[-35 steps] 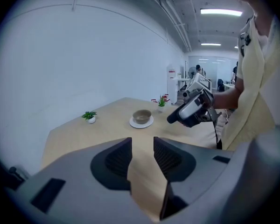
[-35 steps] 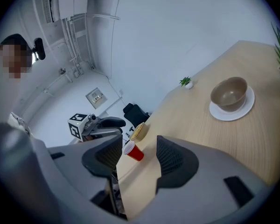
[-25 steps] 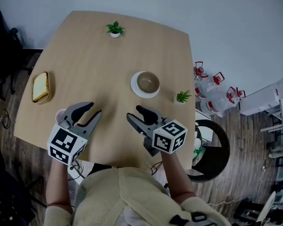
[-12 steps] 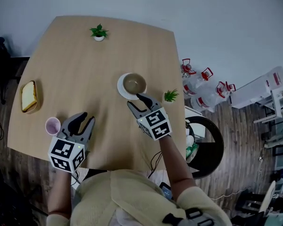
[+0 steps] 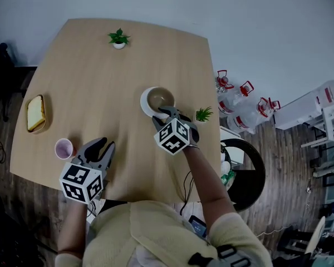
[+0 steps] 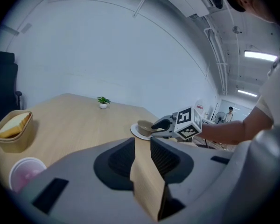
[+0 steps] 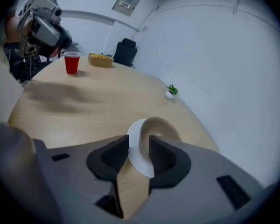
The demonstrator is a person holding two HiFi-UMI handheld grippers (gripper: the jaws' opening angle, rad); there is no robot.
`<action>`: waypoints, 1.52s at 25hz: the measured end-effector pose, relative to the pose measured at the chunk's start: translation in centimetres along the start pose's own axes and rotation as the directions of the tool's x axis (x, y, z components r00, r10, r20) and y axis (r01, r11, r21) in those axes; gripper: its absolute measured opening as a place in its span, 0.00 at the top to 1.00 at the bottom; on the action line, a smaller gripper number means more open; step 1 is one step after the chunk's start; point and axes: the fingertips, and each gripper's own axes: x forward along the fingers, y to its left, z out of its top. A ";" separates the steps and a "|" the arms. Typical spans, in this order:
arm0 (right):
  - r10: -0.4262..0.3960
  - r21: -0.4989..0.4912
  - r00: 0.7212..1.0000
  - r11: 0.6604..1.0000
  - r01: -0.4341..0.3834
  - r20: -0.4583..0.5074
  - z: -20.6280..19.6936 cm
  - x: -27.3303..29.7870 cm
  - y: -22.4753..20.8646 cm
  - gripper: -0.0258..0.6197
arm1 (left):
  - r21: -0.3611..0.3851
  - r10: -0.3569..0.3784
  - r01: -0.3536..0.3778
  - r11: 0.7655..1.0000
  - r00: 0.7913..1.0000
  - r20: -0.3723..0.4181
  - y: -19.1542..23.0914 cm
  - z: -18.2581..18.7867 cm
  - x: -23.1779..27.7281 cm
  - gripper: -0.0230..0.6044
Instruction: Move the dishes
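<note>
Tabletop [image 5: 100, 82] holds white plate [image 5: 144, 103] with bowl [image 5: 158, 97]; wall sign [image 7: 125, 5] unreadable.

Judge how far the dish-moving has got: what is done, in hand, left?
Done: nothing looks moved yet. In hand: the right gripper has the rim of the plate between its jaws, which have just been closing; the bowl sits on it. Left: lifting it, then the bread tray and cup.
</note>
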 end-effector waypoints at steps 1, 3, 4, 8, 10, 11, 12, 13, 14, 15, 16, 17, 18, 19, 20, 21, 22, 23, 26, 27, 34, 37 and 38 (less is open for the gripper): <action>0.006 -0.020 1.000 1.000 -0.007 -0.021 -0.2 0.4 0.0 0.74 | -0.012 -0.010 0.009 1.000 1.000 -0.004 -0.1 -0.1 0.0 0.79; 0.012 -0.050 0.999 0.999 -0.015 -0.052 -0.6 0.9 0.0 0.75 | -0.021 -0.020 0.019 1.000 1.000 -0.009 -0.3 -0.1 -0.1 0.79; 0.014 -0.064 0.998 0.998 -0.018 -0.062 -0.6 1.1 0.0 0.76 | -0.020 -0.018 0.018 1.000 1.000 -0.011 -0.2 -0.1 -0.2 0.79; 0.022 -0.119 0.995 0.992 -0.033 -0.094 -0.8 1.9 0.0 0.78 | -0.020 -0.009 0.008 1.000 1.000 -0.019 0.0 -0.4 -0.4 0.79; 0.024 -0.141 0.994 0.989 -0.039 -0.109 -0.9 2.2 0.0 0.79 | -0.021 -0.006 0.006 1.000 1.000 -0.024 0.0 -0.7 -0.5 0.79; 0.023 -0.149 0.993 0.988 -0.040 -0.114 -0.9 2.3 0.1 0.80 | -0.020 -0.004 0.004 1.000 1.000 -0.026 0.0 -0.8 -0.6 0.80; 0.022 -0.154 0.993 0.987 -0.040 -0.116 -0.9 2.4 0.1 0.82 | -0.019 -0.002 0.001 1.000 1.000 -0.028 0.1 -0.8 -0.7 0.80; 0.022 -0.157 0.993 0.987 -0.040 -0.118 -0.9 2.4 0.2 0.83 | -0.018 0.001 -0.002 1.000 1.000 -0.029 0.1 -0.9 -0.7 0.80; 0.020 -0.161 0.993 0.986 -0.040 -0.120 -0.9 2.5 0.2 0.84 | -0.017 0.004 -0.005 1.000 1.000 -0.030 0.2 -0.9 -0.8 0.80; 0.017 -0.166 0.992 0.985 -0.037 -0.122 -1.0 2.6 0.2 0.84 | -0.017 0.007 -0.007 1.000 1.000 -0.029 0.2 -1.0 -0.8 0.80; 0.010 -0.174 0.992 0.984 -0.031 -0.122 -1.0 2.6 0.2 0.86 | -0.017 0.010 -0.010 1.000 1.000 -0.027 0.3 -1.0 -0.9 0.80; 0.003 -0.181 0.993 0.983 -0.025 -0.121 -1.0 2.6 0.1 0.89 | -0.017 0.014 -0.015 1.000 1.000 -0.024 0.4 -1.0 -1.0 0.80; -0.004 -0.187 0.993 0.982 -0.019 -0.121 -1.0 2.6 0.1 0.90 | -0.018 0.021 -0.021 1.000 1.000 -0.019 0.5 -1.0 -1.2 0.80; -0.008 -0.190 0.993 0.982 -0.015 -0.120 -0.9 2.5 0.0 0.90 | -0.021 0.028 -0.028 0.999 1.000 -0.014 0.8 -1.0 -1.4 0.80; -0.011 -0.190 0.993 0.982 -0.012 -0.118 -0.8 2.4 0.0 0.90 | -0.025 0.035 -0.035 0.999 0.999 -0.009 1.0 -1.0 -1.6 0.80; -0.013 -0.190 0.993 0.982 -0.009 -0.114 -0.7 2.2 0.0 0.90 | -0.030 0.042 -0.042 0.999 0.999 -0.004 1.2 -0.9 -1.8 0.80; -0.015 -0.194 0.994 0.981 -0.006 -0.110 -0.5 2.0 0.0 0.91 | -0.035 0.049 -0.049 0.998 0.999 0.001 1.4 -0.9 -2.0 0.80; -0.019 -0.201 0.994 0.980 -0.002 -0.104 -0.2 1.7 0.1 0.91 | -0.040 0.056 -0.056 0.998 0.998 0.007 1.6 -0.8 -2.1 0.80; -0.025 -0.226 0.997 0.974 0.008 -0.076 0.8 0.8 0.3 0.91 | -0.055 0.073 -0.071 0.996 0.997 0.030 2.1 -0.4 -2.7 0.80; -0.023 -0.232 0.998 0.973 0.007 -0.064 1.3 0.4 0.5 0.91 | -0.057 0.079 -0.077 0.995 0.996 0.037 2.2 -0.4 -2.9 0.80; 0.041 -0.315 0.999 0.948 -0.036 0.011 4.3 -1.8 3.7 0.91 | -0.055 0.141 -0.138 0.989 0.988 0.065 3.4 -0.3 -4.3 0.81; 0.092 -0.358 0.995 0.931 -0.072 0.040 5.7 -2.7 5.8 0.91 | -0.052 0.165 -0.161 0.986 0.983 0.079 3.9 -0.2 -5.0 0.81; 0.109 -0.370 0.993 0.925 -0.083 0.049 6.1 -2.9 6.6 0.91 | -0.052 0.173 -0.169 0.984 0.982 0.082 4.1 -0.2 -5.2 0.81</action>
